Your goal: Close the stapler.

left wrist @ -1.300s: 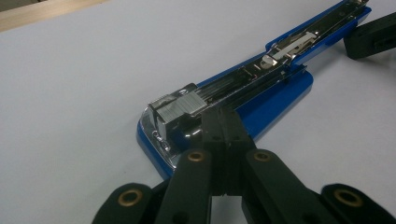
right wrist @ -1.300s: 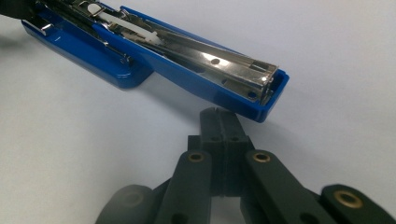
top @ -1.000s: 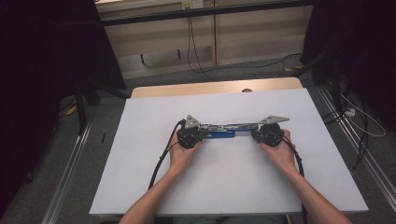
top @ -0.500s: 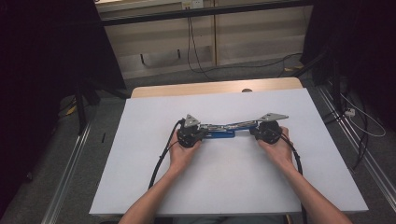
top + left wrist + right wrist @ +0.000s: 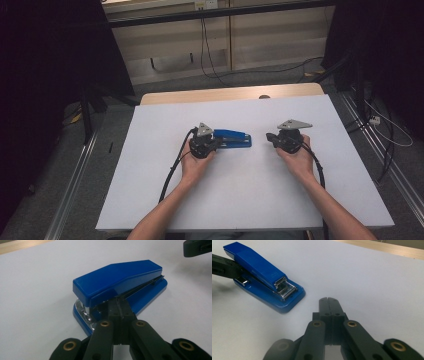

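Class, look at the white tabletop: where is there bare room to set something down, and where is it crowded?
Bare: the near strip between the forearms and the front edge of the table, the far strip behind the stapler, and both outer sides. Crowded: the middle, where the left gripper meets the stapler; the right gripper stands apart from it.

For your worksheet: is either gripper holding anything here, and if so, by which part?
Nothing is held. The left gripper is shut, its tips at the blue stapler's hinge end. The right gripper is shut on nothing.

The right tool [image 5: 329, 300] rests with both jaws pressed together, gripping nothing, over the white desk [image 5: 367, 280]. A blue stapler [image 5: 263, 275] lies up and to the left, apart from the jaws, metal mouth facing the camera. The left tool [image 5: 225, 268] touches its far end.
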Available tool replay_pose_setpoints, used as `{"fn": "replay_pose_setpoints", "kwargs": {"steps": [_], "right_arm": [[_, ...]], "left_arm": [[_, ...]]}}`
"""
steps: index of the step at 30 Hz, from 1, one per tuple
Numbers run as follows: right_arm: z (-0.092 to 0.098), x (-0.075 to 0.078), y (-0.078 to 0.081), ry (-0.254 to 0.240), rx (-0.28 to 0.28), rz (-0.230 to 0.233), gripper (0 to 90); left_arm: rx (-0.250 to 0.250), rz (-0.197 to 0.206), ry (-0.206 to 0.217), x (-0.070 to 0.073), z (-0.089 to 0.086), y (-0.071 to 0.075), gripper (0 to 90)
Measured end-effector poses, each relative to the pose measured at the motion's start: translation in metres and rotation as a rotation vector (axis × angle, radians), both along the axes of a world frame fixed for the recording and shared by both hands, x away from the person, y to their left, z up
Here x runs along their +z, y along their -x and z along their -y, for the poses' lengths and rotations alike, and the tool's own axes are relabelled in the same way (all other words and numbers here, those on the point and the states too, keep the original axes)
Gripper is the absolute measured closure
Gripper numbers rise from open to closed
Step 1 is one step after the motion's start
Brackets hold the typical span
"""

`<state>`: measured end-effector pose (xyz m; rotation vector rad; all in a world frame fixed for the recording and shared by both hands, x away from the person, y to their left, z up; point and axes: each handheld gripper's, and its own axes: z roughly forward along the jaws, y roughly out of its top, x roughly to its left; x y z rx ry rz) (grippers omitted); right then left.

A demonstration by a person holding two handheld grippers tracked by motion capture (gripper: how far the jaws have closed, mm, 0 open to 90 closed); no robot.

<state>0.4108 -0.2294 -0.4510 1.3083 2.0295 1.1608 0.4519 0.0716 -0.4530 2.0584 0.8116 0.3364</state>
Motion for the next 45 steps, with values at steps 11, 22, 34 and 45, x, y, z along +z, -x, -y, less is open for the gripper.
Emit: {"fn": "replay_pose_setpoints", "kwargs": {"steps": [11,22,34,45], "right_arm": [[0.003,0.005,0.004,-0.044,0.028,0.052,90.0],[0.010,0.009,0.007,-0.073,0.014,0.083,85.8],[0.012,0.010,0.014,-0.098,0.014,0.057,49.5],[0.013,0.012,0.018,-0.108,-0.068,0.067,9.4]], "left_arm": [[-0.020,-0.004,0.029,0.001,-0.002,0.002,89.3],[-0.019,-0.005,0.028,0.004,-0.017,0.010,84.1],[0.023,0.024,0.052,0.011,-0.030,0.014,50.4],[0.076,0.044,0.038,0.017,-0.043,0.024,8.1]]}}
